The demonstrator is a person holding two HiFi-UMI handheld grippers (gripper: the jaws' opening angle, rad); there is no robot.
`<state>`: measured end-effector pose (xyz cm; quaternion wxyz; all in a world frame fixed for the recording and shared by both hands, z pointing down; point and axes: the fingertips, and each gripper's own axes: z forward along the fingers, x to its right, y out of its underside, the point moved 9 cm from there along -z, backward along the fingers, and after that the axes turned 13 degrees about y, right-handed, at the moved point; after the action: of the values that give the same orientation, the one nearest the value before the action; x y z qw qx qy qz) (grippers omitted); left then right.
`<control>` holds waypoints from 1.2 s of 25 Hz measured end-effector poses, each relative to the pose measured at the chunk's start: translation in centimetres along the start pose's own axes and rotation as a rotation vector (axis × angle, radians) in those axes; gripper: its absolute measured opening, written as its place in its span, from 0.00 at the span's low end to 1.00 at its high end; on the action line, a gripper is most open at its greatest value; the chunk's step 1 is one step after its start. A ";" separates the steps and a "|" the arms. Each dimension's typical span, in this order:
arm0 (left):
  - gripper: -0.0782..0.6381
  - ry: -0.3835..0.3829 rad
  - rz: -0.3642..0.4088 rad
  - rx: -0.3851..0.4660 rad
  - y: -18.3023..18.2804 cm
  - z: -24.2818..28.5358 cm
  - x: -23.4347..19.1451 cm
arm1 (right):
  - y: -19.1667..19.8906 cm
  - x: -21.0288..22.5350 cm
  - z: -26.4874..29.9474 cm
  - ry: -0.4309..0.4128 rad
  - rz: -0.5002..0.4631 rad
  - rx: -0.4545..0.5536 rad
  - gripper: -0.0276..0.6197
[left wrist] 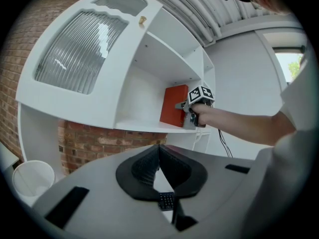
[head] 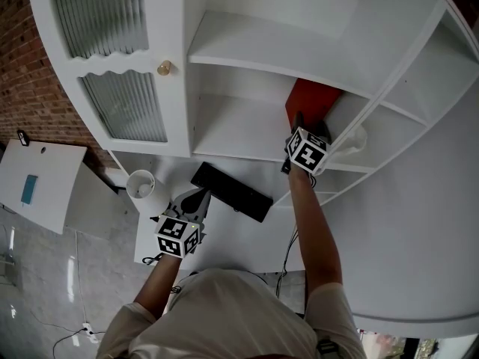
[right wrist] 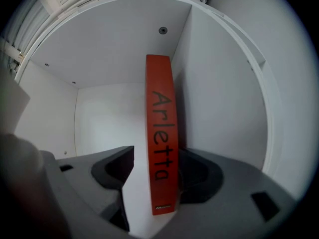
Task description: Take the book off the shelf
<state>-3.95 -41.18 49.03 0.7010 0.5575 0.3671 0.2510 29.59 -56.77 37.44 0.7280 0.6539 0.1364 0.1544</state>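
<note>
Red book stands upright on the white shelf, head view 1 o'clock, hard against the side wall at its 3 o'clock. Right tool straddles the lower spine, jaws apart, gap on the left side, no clamp. Left tool has its tips pressed together on nothing, 7 o'clock, over the desk.

Risk: the spine is slim, smooth and glossy. A low pinch may let the book slip or pivot, and the wall crowds the right jaw.

Right tool raised, jaws apart, left tool closed
</note>
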 end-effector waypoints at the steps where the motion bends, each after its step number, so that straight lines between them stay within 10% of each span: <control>1: 0.10 -0.001 0.000 -0.002 0.1 0.0 0.0 | 0.0 -0.1 0.2 -0.007 -0.009 -0.002 0.45; 30: 0.10 -0.090 -0.036 -0.017 1.0 -1.5 -0.8 | -0.9 -1.5 4.4 -0.150 -0.110 0.043 0.29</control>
<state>-5.56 -40.69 50.00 0.7259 0.5555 0.3430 0.2162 30.02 -61.47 36.97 0.7293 0.6707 0.1204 0.0620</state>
